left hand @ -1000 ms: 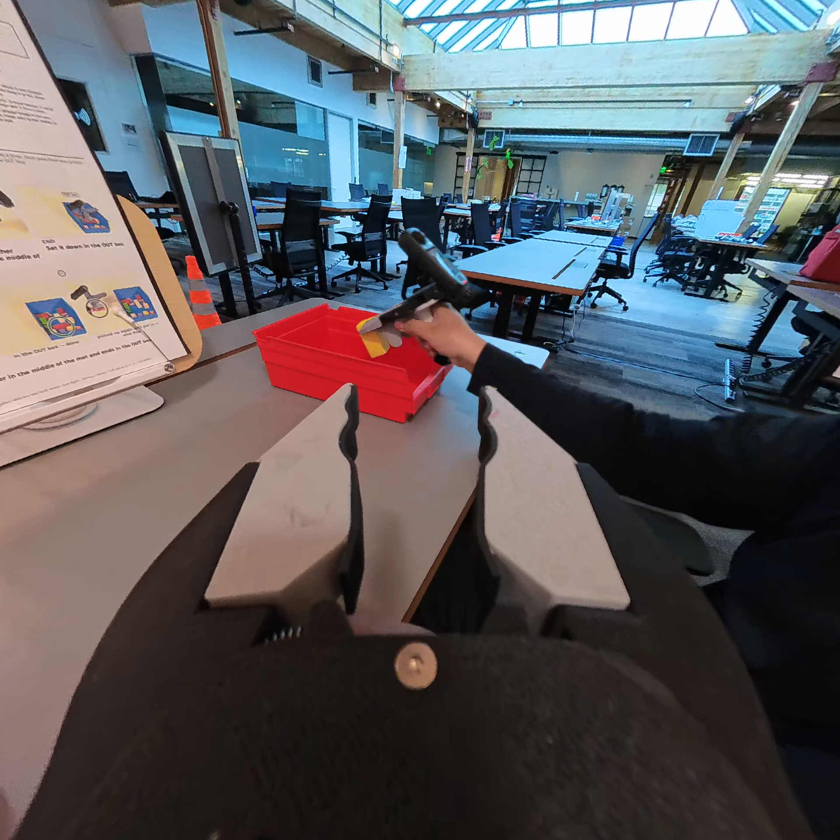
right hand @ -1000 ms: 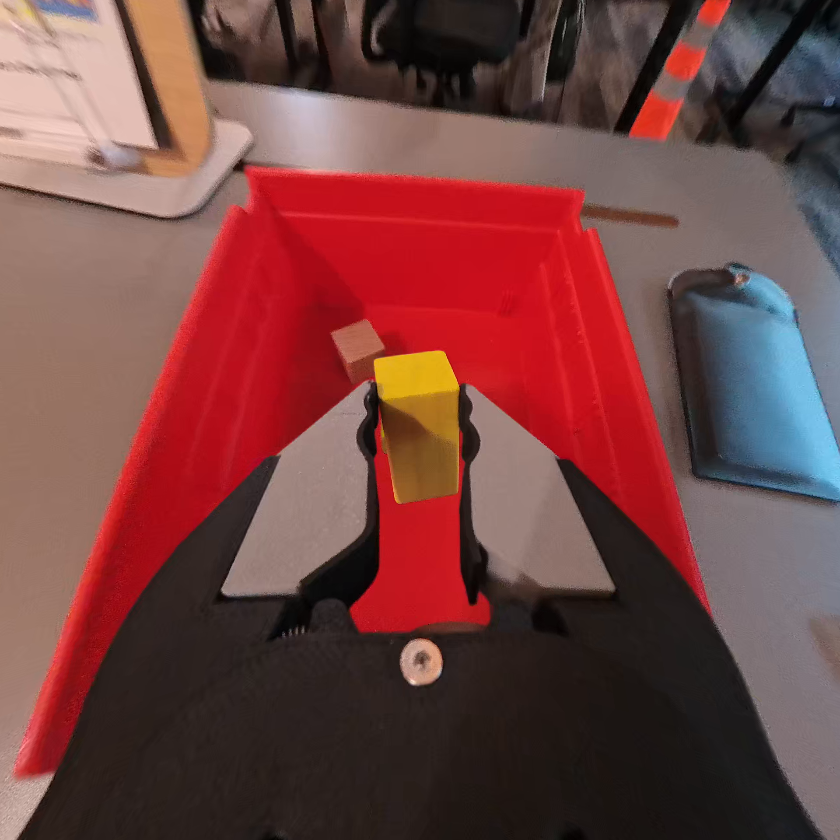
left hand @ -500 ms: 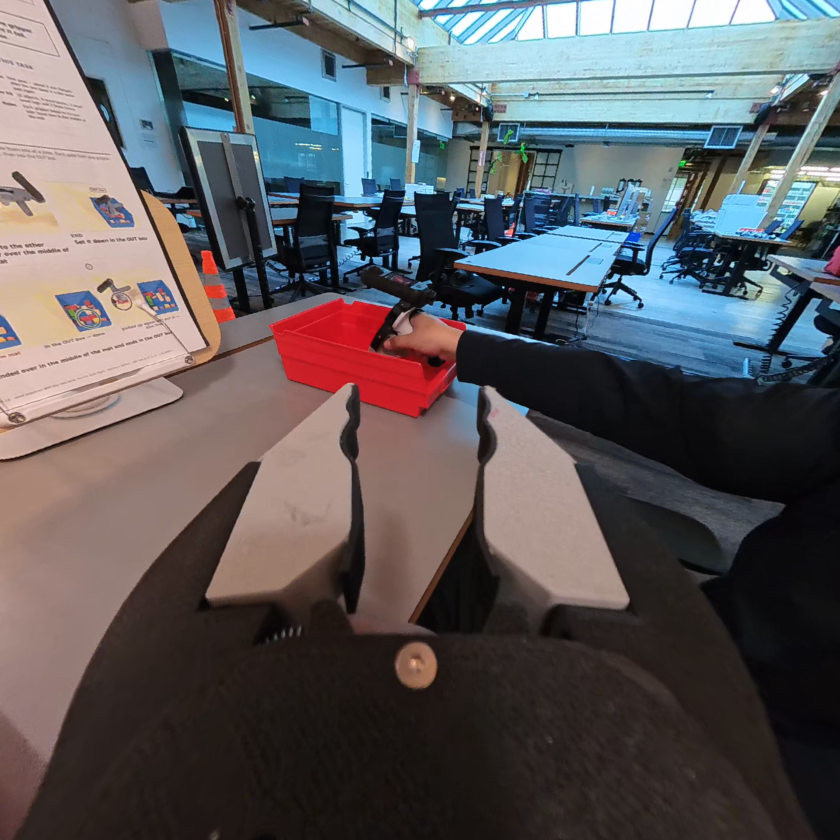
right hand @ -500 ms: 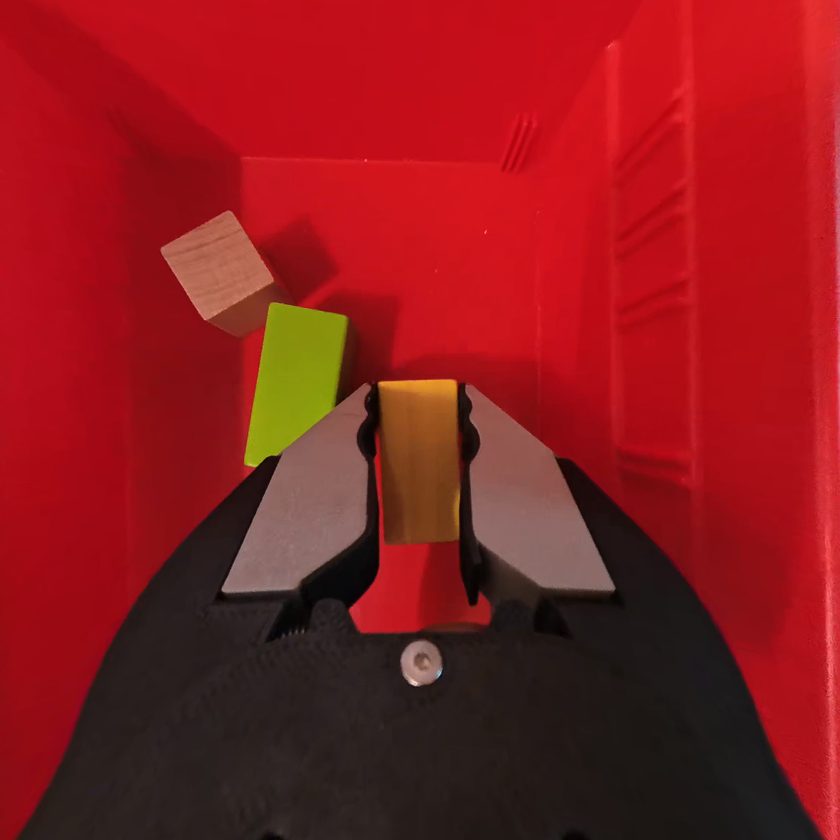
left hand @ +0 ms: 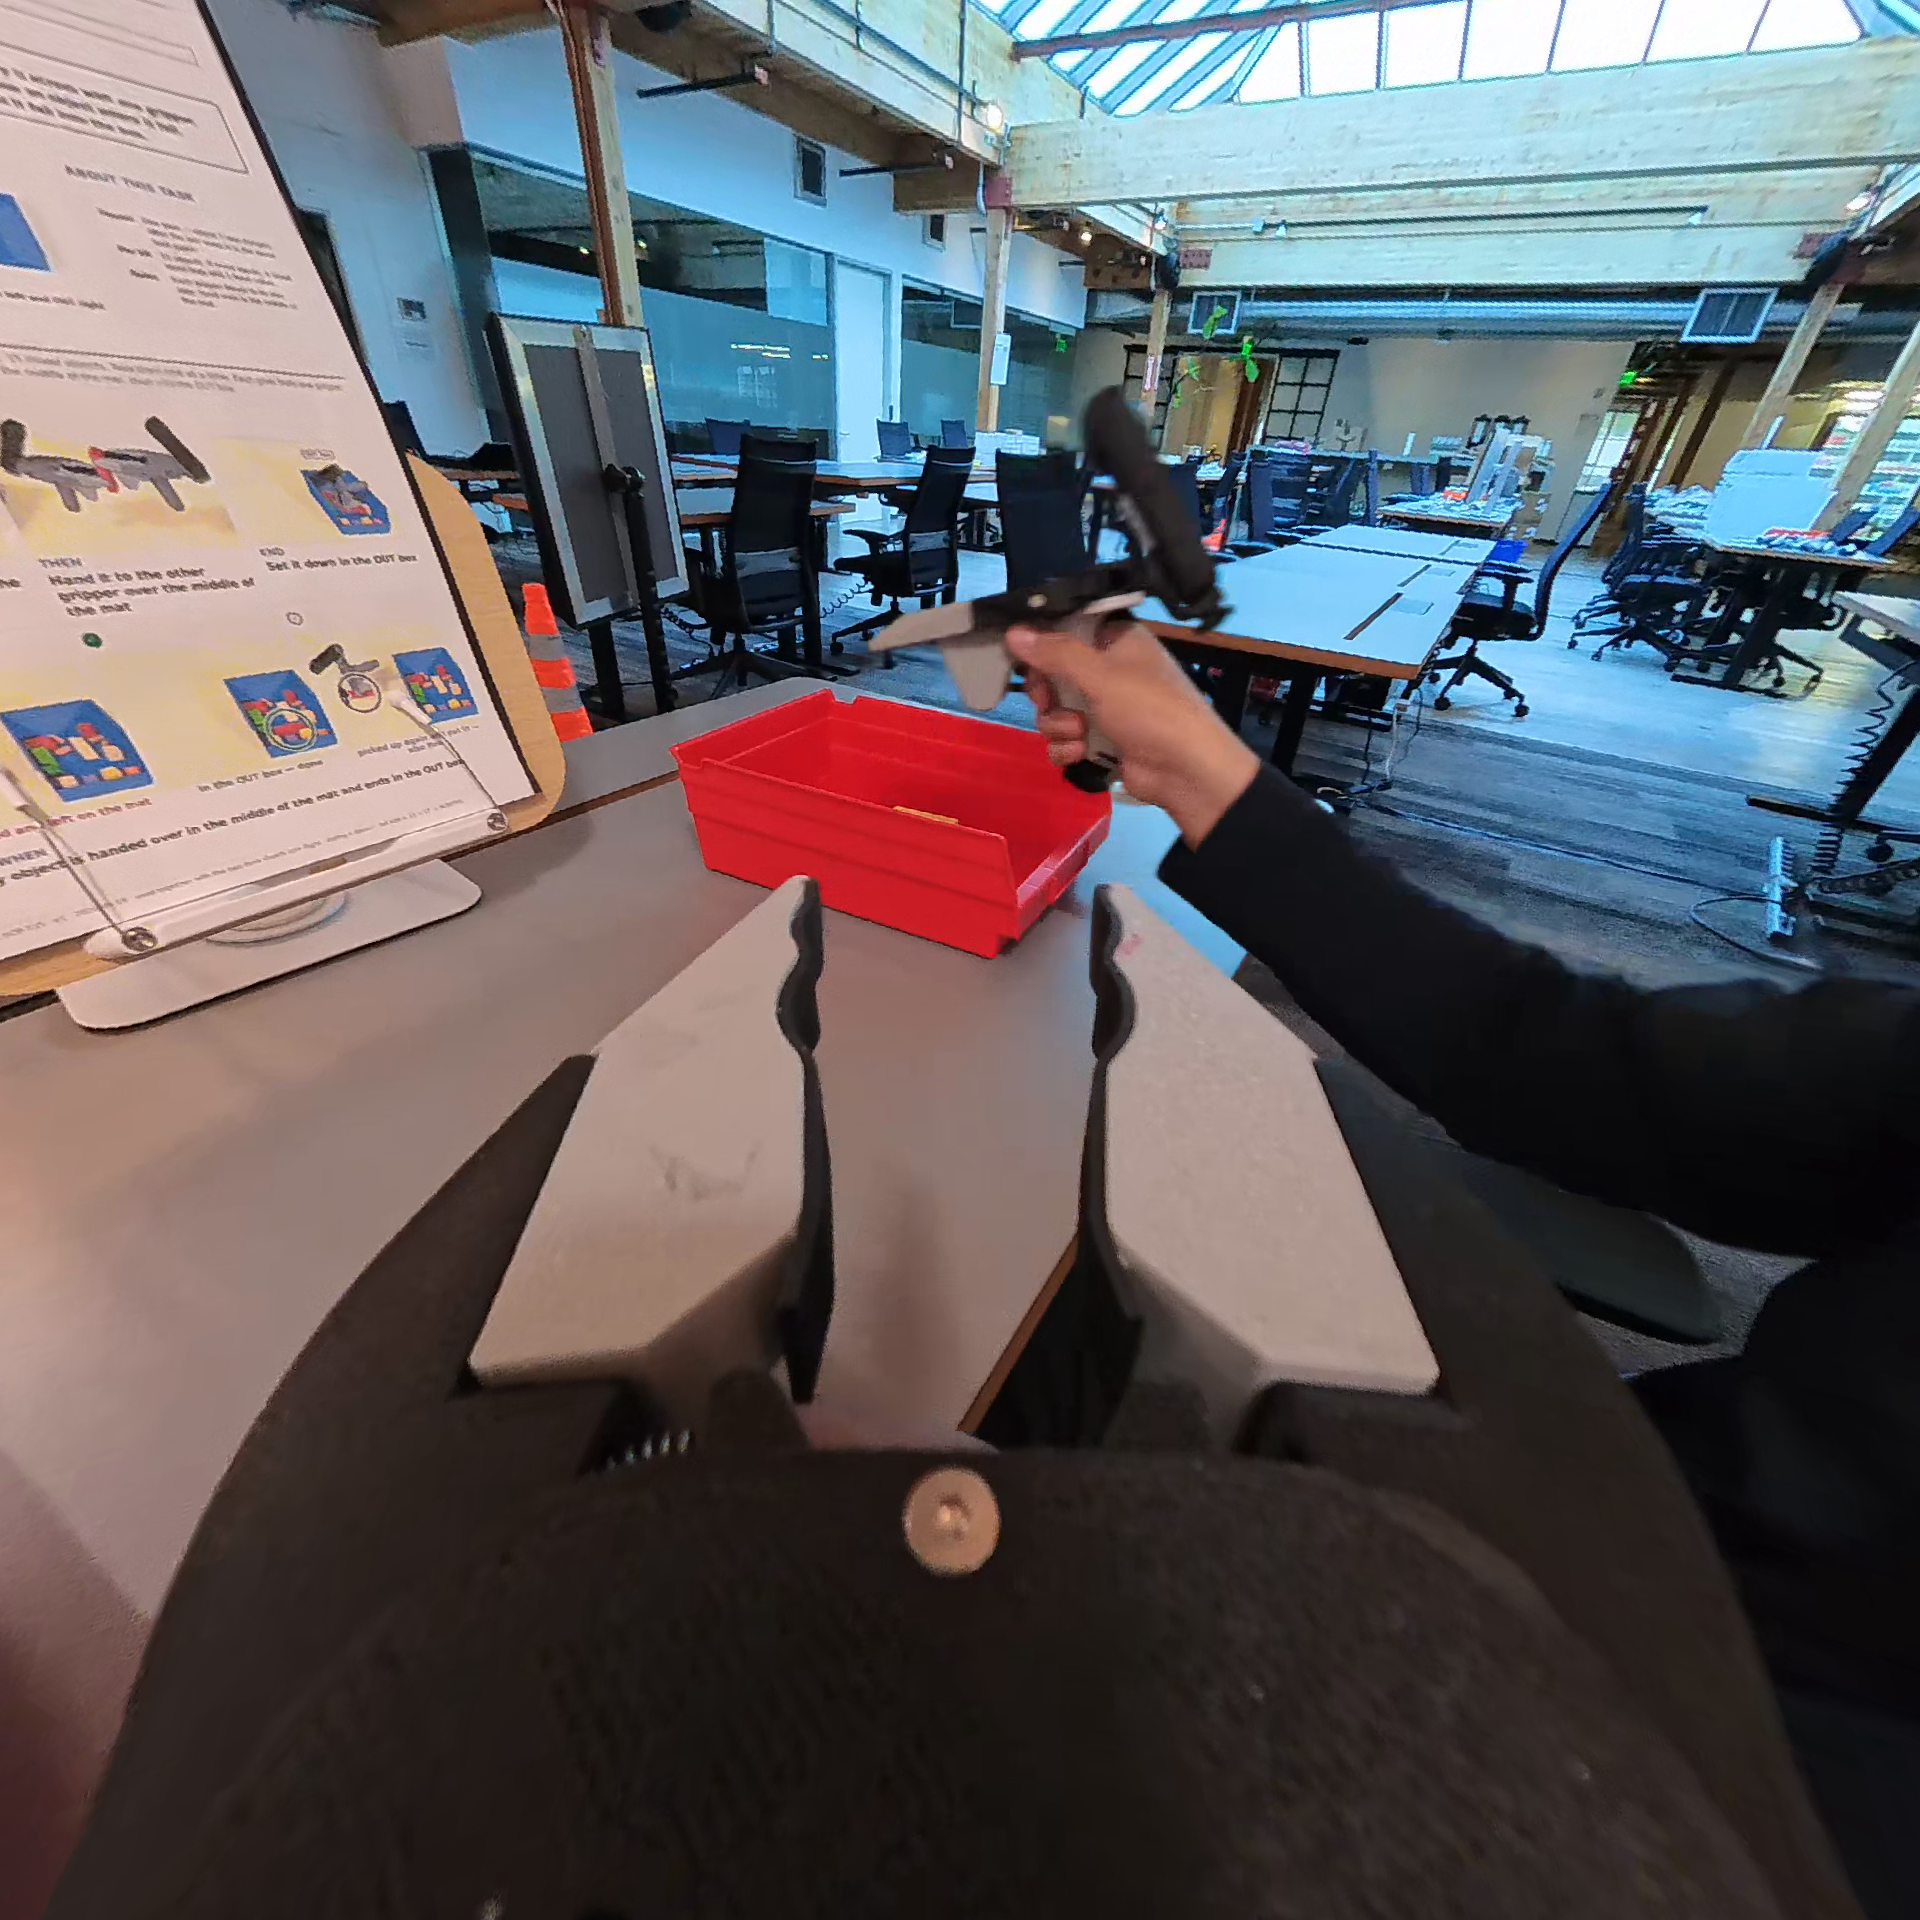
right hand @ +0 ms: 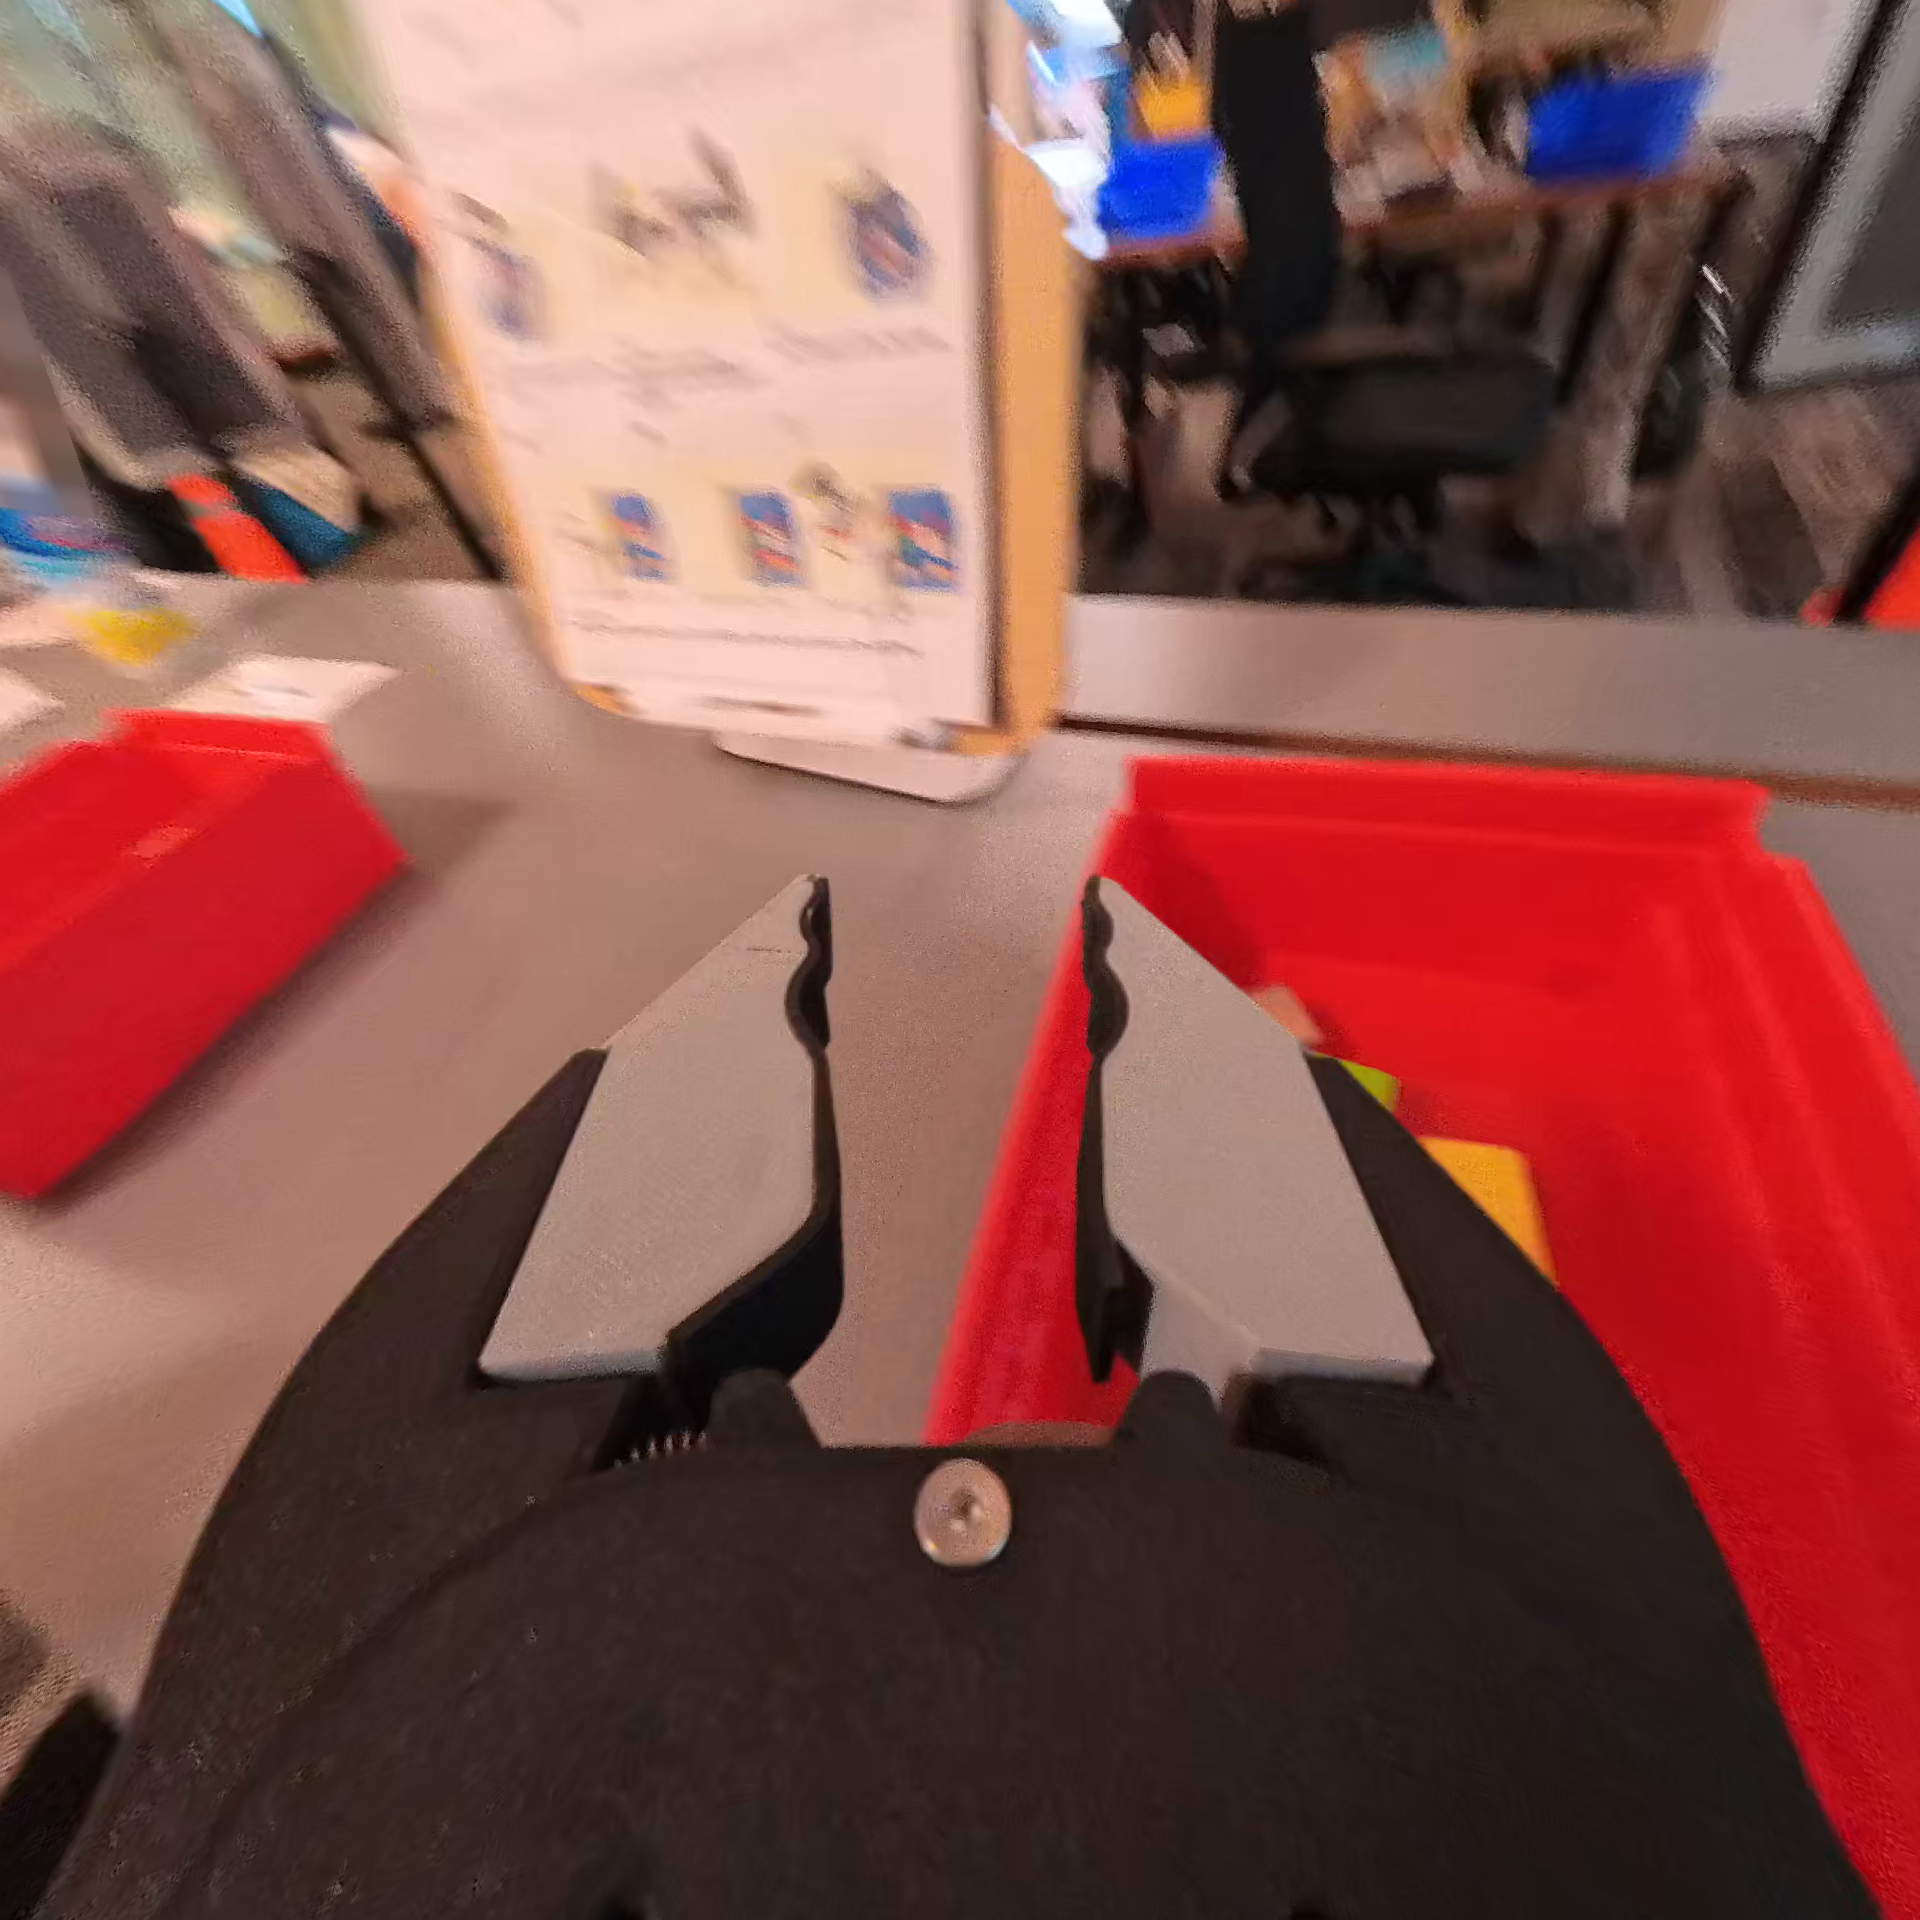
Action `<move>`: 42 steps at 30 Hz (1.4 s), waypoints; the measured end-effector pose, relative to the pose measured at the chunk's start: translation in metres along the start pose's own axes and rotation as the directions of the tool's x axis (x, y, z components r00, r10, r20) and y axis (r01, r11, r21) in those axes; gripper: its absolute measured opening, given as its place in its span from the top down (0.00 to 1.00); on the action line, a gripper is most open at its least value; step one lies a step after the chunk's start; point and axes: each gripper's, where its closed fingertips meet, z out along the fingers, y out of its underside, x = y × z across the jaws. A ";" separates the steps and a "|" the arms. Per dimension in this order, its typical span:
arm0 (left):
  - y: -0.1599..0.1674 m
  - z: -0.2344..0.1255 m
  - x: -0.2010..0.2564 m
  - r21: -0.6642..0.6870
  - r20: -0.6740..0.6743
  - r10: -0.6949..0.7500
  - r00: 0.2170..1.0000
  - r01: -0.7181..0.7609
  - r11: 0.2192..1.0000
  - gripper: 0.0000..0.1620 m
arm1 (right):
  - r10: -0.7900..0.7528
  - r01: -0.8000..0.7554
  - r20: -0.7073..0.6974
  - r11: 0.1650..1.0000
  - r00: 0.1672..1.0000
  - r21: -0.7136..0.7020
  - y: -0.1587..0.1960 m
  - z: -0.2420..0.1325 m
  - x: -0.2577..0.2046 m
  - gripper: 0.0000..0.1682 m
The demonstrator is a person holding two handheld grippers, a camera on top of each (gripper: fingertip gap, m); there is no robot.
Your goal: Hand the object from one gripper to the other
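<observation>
Now, stage: both our tongs are empty, and we judge the yellow block already delivered.
Left tongs (left hand: pixel 951 935): released, jaws spread with only bare grey surface (left hand: pixel 312 1143) between them, hovering low at its near edge.
Right tongs (right hand: pixel 951 914): released too, nothing between the jaws; in the left wrist view we see them held in a hand (left hand: pixel 1122 717) above the red bin (left hand: pixel 883 821).
Yellow block (right hand: pixel 1486 1195): lying inside the red bin, down and to the right of the right tongs, partly hidden by the right finger; its long axis seems to run along the bin, though blur leaves that uncertain.
Nearer tongs: the right ones by far; the left stay well apart from the bin.
Neighbours: a lime-green block (right hand: pixel 1361 1081) and a pale wooden one just beyond it.
Materials: smooth painted wood, square edges; glossy ridged plastic bin; matte grey fingers with wavy black pads.
Elsewhere: a second red bin (right hand: pixel 156 914) at left, an instruction board (right hand: pixel 748 364) behind.
</observation>
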 end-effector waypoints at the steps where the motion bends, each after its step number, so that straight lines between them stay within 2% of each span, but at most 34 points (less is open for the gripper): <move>1: 0.000 -0.001 -0.002 0.001 0.005 -0.001 1.000 0.001 1.000 0.69 | -0.016 0.014 0.053 0.999 0.998 0.047 -0.005 -0.014 -0.023 0.72; 4: 0.001 -0.003 -0.007 0.004 0.018 -0.015 1.000 0.015 1.000 0.69 | -0.074 0.056 0.163 0.992 0.984 0.113 -0.004 -0.054 -0.069 0.72; 6: 0.004 -0.003 -0.010 -0.004 0.025 -0.022 0.999 0.022 1.000 0.69 | -0.096 0.061 0.218 0.985 0.971 0.159 0.001 -0.079 -0.083 0.73; 10: 0.007 0.001 -0.013 -0.013 0.033 -0.022 0.999 0.022 1.000 0.69 | -0.135 0.090 0.227 0.976 0.965 0.198 -0.008 -0.115 -0.084 0.69; 16: 0.007 0.006 -0.011 -0.016 0.036 -0.020 0.999 0.020 1.000 0.70 | -0.141 0.053 0.229 0.934 0.963 0.354 -0.034 -0.159 -0.083 0.72; 27: 0.006 0.002 -0.012 -0.009 0.043 -0.010 0.999 0.011 1.000 0.70 | -0.167 0.081 0.257 0.946 0.952 0.314 -0.025 -0.146 -0.098 0.72; 35: 0.006 -0.012 -0.042 -0.021 0.174 0.018 0.985 -0.015 1.000 0.70 | -0.175 0.097 0.271 0.955 0.947 0.279 -0.017 -0.135 -0.106 0.71; 42: -0.003 -0.028 -0.055 0.035 0.196 -0.030 0.980 0.024 0.999 0.70 | -0.193 0.116 0.274 0.955 0.942 0.272 -0.015 -0.132 -0.111 0.71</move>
